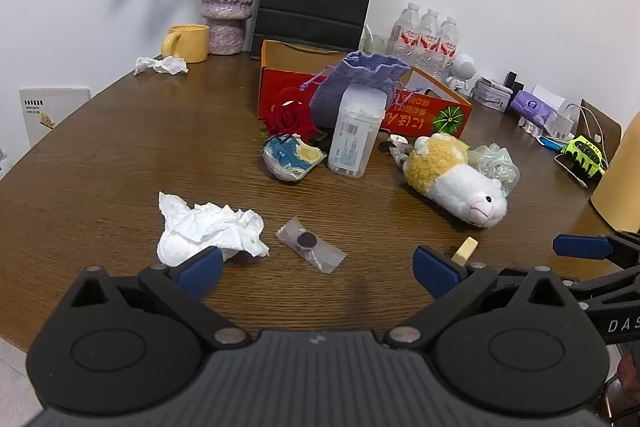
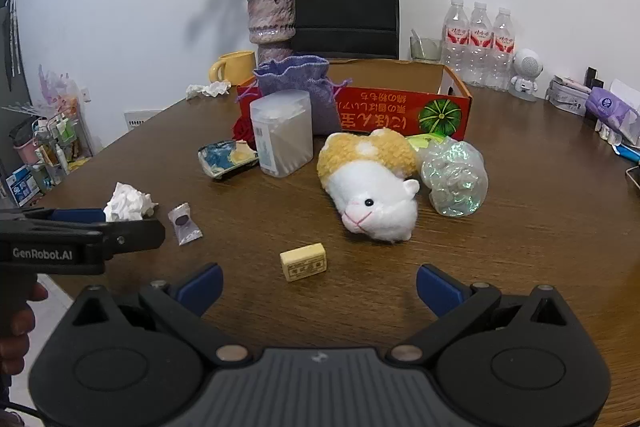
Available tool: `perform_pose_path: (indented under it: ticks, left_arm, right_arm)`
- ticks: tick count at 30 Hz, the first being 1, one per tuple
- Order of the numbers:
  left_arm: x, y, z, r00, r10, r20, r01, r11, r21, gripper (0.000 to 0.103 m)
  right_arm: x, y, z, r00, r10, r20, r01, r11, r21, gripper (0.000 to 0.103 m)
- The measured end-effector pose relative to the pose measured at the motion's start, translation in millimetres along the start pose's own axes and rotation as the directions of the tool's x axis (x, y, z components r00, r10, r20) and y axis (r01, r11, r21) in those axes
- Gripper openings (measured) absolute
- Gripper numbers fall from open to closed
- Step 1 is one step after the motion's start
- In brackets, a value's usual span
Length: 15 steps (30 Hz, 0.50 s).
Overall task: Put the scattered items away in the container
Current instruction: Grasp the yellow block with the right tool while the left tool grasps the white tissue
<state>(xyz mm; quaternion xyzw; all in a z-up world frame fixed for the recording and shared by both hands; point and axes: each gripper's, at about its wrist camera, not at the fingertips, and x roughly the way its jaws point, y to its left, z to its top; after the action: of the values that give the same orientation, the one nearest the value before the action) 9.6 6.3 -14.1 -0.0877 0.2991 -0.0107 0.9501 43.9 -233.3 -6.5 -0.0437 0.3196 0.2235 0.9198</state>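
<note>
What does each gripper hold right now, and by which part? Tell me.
Nothing is held. The left gripper and the right gripper both stand open above the table, with no item between their fingers.

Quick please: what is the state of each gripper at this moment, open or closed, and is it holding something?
Left gripper: jaws wide open, holding nothing.
Right gripper: jaws wide open, holding nothing.

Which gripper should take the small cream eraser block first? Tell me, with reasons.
Right. The right gripper stands open with the eraser block just ahead, between its fingers' lines. The left gripper is open too, but faces the crumpled tissue and sachet.
</note>
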Motion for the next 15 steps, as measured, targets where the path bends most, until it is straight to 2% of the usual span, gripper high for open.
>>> perform_pose_path:
  ticks: [15]
  left_arm:
    - [7.0,0.5,1.6,1.0,0.008,-0.006,-0.008,1.0,0.007,0.103]
  right_arm:
    - [9.2,0.1,1.5,1.0,0.0,-0.024,0.0,1.0,-0.008,0.103]
